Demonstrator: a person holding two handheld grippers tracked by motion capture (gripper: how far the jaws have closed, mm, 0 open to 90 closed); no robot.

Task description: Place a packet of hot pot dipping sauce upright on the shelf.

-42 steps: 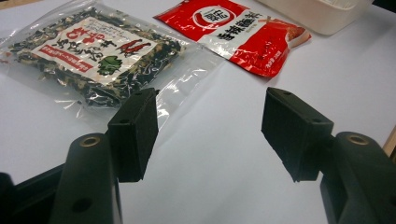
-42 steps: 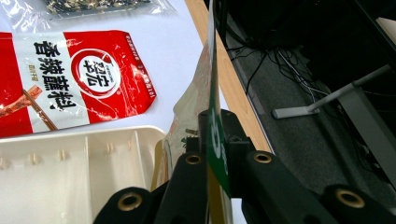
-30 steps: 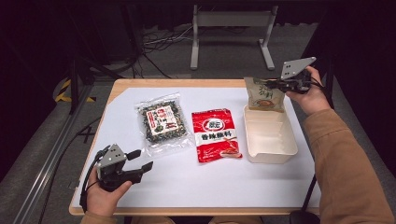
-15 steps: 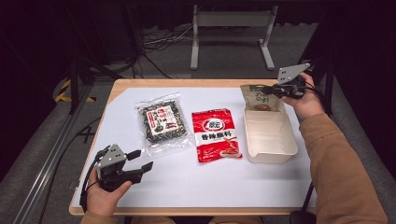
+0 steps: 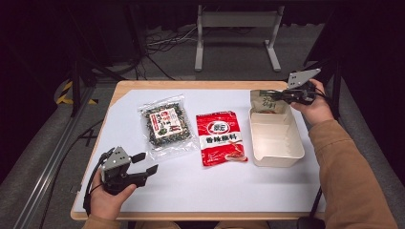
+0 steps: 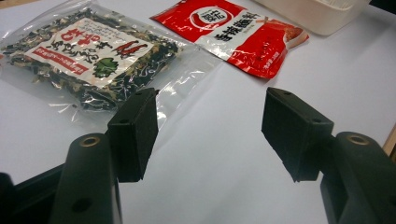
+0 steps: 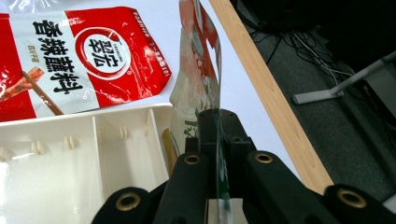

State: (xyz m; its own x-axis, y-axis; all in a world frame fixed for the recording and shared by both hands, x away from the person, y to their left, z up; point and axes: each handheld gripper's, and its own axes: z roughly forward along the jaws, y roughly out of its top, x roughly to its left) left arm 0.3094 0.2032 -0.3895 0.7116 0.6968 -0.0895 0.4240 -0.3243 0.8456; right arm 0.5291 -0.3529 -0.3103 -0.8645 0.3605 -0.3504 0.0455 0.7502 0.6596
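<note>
— So, the right gripper: how do its fingers sit?

— Pressed together on the edge of a thin beige pouch. In the right gripper view the two black jaws meet with the foil sandwiched between them, and the pouch stands on edge, rising straight up from the grip.

— And where is that pouch over the table?

— At the far end of the white tray, its lower edge at or just inside the tray's far wall; I cannot tell whether it touches the bottom. The right gripper holds it from the side, with the person's hand behind it, near the table's far right corner.

— The left gripper?

— The left gripper has its jaws apart with nothing between them, only bare white tabletop. It rests in the person's hand at the near left of the table.

— What lies beyond it?

— A clear bag of dark dried seaweed just ahead of its left jaw, then a red seasoning packet flat between that bag and the tray.
</note>
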